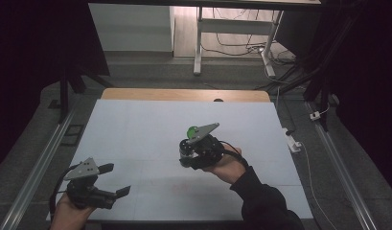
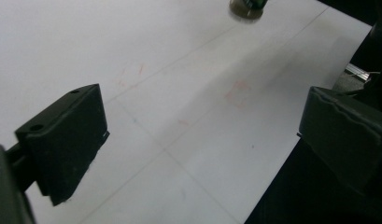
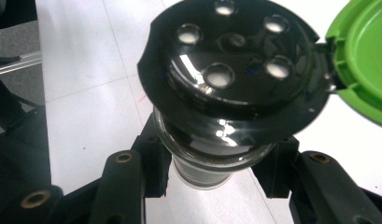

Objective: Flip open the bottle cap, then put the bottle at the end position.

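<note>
1. Holding: right gripper [image 3: 212, 179] fingers [image 3: 153, 161] clamp the neck of a clear glass shaker jar with black perforated top [image 3: 233, 70]; its green flip lid [image 3: 364, 56] hangs open. The jar is raised above the white table [image 1: 136, 129], near the centre.
2. Left gripper [image 1: 114, 179] fingers are spread wide, empty, low at the near left edge.
3. Likely a shake or pour; keep the squeeze firm below the cap flare and tilt slowly so the glass doesn't slip.

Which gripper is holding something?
The right gripper: its fingers clamp a glass shaker jar with its green lid flipped open. The left gripper is open, empty.
</note>
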Action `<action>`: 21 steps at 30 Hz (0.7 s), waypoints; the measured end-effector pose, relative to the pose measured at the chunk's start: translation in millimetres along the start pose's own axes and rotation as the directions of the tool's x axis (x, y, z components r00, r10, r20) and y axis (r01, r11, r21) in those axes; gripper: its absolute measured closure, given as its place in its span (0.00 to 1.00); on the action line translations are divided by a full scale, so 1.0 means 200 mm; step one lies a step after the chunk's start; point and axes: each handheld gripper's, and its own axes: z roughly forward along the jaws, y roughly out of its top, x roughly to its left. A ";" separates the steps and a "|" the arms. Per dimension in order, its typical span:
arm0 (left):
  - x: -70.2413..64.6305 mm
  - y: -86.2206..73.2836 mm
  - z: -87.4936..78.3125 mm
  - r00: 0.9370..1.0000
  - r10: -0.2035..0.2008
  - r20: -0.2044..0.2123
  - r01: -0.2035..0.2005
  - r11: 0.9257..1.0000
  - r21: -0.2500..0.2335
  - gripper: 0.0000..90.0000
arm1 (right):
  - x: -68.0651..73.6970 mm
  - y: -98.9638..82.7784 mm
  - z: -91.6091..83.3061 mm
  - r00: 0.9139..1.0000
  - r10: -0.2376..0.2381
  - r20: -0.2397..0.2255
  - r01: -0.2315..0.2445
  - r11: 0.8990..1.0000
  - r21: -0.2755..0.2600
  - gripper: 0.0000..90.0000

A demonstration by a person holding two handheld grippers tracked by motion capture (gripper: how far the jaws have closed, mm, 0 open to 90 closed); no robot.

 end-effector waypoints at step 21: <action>0.05 -0.18 -0.05 0.996 -0.049 -0.071 0.054 0.996 0.070 0.00 | -0.03 -0.01 0.00 1.000 0.022 0.009 -0.022 1.000 0.004 0.59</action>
